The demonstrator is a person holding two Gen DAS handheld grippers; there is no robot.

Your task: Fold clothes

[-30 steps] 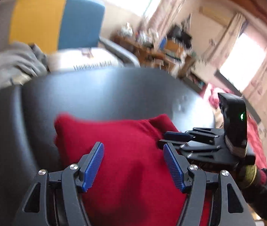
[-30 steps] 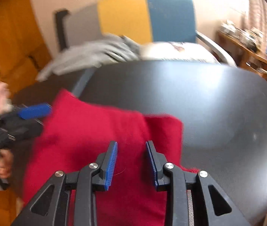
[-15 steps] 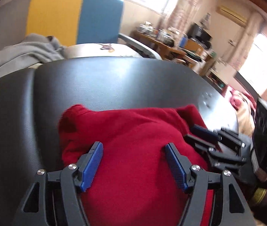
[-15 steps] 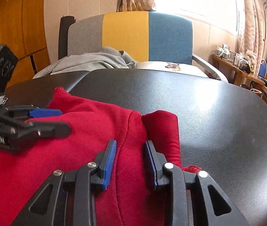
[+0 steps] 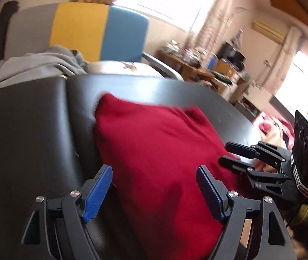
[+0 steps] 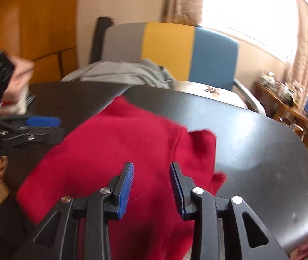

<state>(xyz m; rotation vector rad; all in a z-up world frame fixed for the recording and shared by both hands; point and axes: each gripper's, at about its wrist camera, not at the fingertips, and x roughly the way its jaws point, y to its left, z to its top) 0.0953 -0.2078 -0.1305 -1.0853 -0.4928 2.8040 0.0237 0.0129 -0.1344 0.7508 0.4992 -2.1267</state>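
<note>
Across frame centre, red garment: soft, limp, light; best pinched at near hem. Left gripper and right gripper both spread, holding nothing.

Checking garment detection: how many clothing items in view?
2. A red garment lies on the black table in front of both open grippers; a grey garment is heaped on the chair behind. More may be hidden.
</note>
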